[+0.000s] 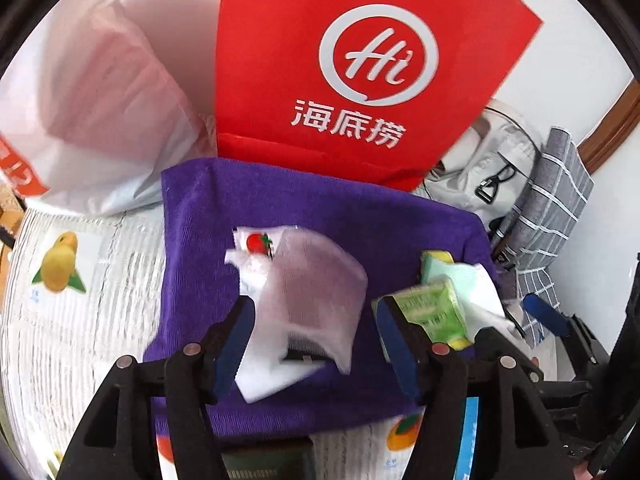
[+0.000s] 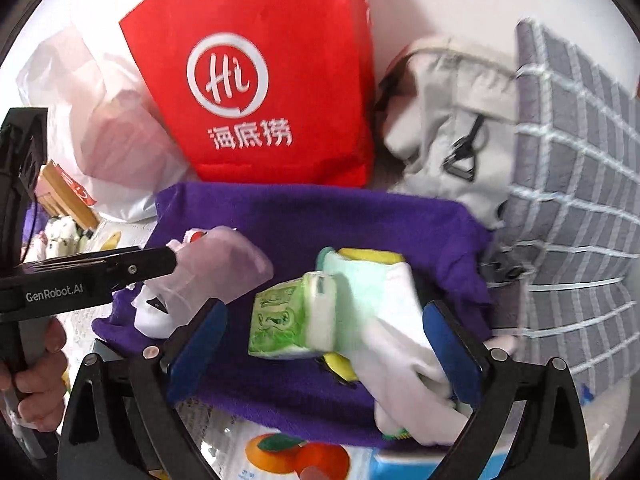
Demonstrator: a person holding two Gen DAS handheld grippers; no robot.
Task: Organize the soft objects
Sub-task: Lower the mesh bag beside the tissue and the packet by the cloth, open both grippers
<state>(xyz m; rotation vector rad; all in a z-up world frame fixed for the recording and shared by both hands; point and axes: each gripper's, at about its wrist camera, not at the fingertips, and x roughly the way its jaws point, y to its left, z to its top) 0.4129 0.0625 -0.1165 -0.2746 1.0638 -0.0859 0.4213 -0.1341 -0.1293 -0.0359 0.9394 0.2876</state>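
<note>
A purple towel [image 1: 320, 216] [image 2: 320, 216] lies spread on the table. On its left lies a translucent plastic bag [image 1: 304, 304] [image 2: 216, 276] with white tissue and a tomato print inside. My left gripper [image 1: 316, 340] is open, its jaws on either side of that bag. On the towel's right a green tissue pack [image 2: 288, 316] [image 1: 432, 312] lies on white and mint cloths [image 2: 400, 332] over a yellow sponge [image 2: 372, 256]. My right gripper [image 2: 324, 344] is open around the pack and cloths.
A red paper bag [image 1: 360, 60] [image 2: 260, 80] stands behind the towel, a white plastic bag [image 1: 88, 100] to its left. A grey backpack [image 2: 452, 120] and a grey checked cloth [image 2: 568, 200] lie at the right. The fruit-print table cover [image 1: 60, 280] lies underneath.
</note>
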